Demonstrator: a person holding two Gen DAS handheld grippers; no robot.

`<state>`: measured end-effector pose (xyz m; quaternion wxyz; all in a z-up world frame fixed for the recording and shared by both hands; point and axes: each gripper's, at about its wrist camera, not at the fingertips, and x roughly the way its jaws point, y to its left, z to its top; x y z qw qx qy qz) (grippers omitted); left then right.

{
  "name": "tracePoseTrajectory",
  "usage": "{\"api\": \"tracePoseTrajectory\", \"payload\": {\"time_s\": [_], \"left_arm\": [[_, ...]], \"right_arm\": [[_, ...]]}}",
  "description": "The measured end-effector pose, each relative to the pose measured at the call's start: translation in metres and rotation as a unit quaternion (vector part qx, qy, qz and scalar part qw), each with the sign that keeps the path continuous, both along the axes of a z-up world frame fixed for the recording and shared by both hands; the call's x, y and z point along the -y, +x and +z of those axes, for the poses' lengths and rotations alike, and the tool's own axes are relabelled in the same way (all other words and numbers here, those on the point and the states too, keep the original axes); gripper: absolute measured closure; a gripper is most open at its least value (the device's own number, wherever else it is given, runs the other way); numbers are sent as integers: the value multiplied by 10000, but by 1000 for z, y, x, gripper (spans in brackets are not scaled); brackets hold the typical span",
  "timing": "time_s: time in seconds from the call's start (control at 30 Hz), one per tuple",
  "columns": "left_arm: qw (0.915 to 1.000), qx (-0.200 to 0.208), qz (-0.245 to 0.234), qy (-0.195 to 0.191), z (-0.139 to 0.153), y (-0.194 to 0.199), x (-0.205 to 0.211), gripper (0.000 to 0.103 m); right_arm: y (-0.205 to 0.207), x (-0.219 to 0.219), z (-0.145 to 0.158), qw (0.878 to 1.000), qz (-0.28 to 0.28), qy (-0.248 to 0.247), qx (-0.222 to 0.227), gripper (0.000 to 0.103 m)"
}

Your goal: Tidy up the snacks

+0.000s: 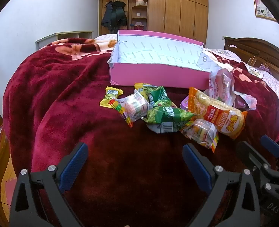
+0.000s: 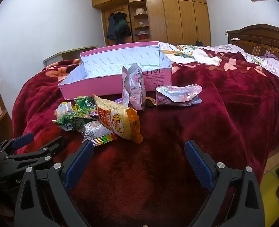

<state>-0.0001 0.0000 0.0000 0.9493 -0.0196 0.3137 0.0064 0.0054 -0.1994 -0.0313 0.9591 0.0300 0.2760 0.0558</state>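
Both grippers, left point(image 1: 134, 165) and right point(image 2: 139, 163), gape wide, empty. Snack packets point(image 1: 167, 111) heaped on blanket point(image 1: 63, 94) before empty pink box point(image 1: 158, 75). Probably light, crinkly, slippery; pinch crimped ends.

Bare blanket point(image 1: 132, 170) lies open ahead; snack pile point(image 1: 167, 111) (loosely heaped) fronts the pink box point(image 1: 158, 75).

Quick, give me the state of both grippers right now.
Left gripper: open wide, holding nothing, over the red blanket.
Right gripper: open wide, holding nothing, short of the snack pile.
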Motion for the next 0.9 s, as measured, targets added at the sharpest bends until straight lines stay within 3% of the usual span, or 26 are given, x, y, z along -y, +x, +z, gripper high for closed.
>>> {"api": "tracePoseTrajectory", "payload": {"time_s": [0.9], "left_arm": [[10000,-59,-12,29,0,0,-1,1]], "right_arm": [[1,0,0,10000,2,-2,-8,4]]}}
